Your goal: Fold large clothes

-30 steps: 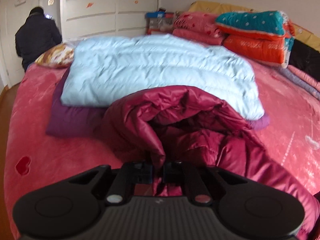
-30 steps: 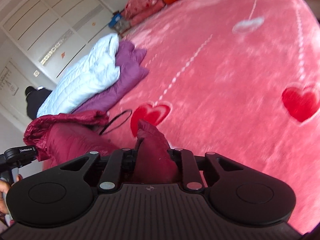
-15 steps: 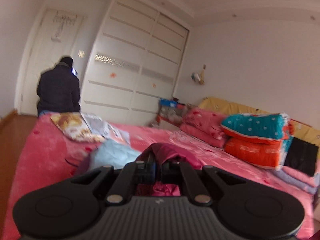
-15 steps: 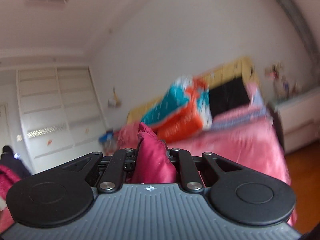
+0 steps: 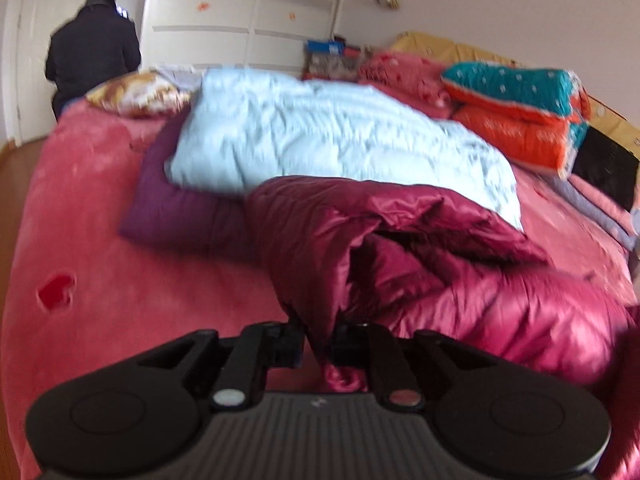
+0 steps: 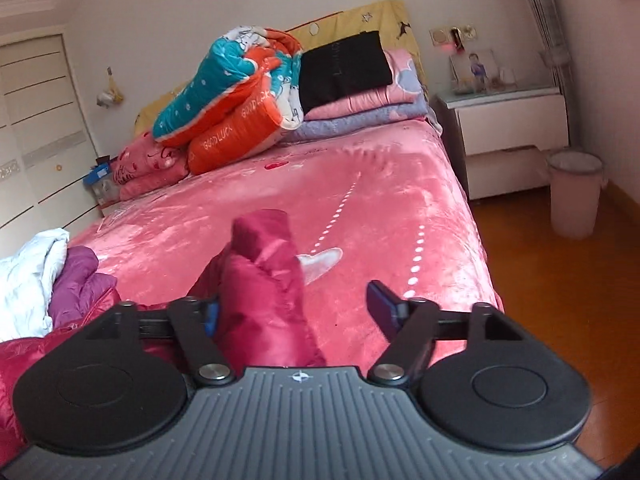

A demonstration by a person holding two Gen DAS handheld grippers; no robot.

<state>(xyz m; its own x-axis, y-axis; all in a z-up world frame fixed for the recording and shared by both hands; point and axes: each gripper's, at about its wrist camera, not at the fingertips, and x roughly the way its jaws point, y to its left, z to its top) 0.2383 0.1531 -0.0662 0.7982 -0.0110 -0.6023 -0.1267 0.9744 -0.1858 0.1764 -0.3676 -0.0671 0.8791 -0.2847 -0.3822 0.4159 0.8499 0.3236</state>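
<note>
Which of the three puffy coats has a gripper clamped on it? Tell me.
The maroon down jacket, nearest the camera; the left gripper pinches its edge. The light blue and purple coats lie untouched behind.

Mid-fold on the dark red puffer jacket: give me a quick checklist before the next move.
1. Right gripper let go: ok, jaws opening wide, pads off the fabric.
2. Jacket part clear of right jaws: not ok, it lies between them.
3. Left gripper grip: not ok, jaws opening, dark red jacket fabric between them.
4. Jacket folded flat: not ok, bunched with an open flap.
5. Bed space right of the jacket: ok, pink blanket bare.
6. Light blue coat clearance: not ok, jacket overlaps its near edge.
</note>
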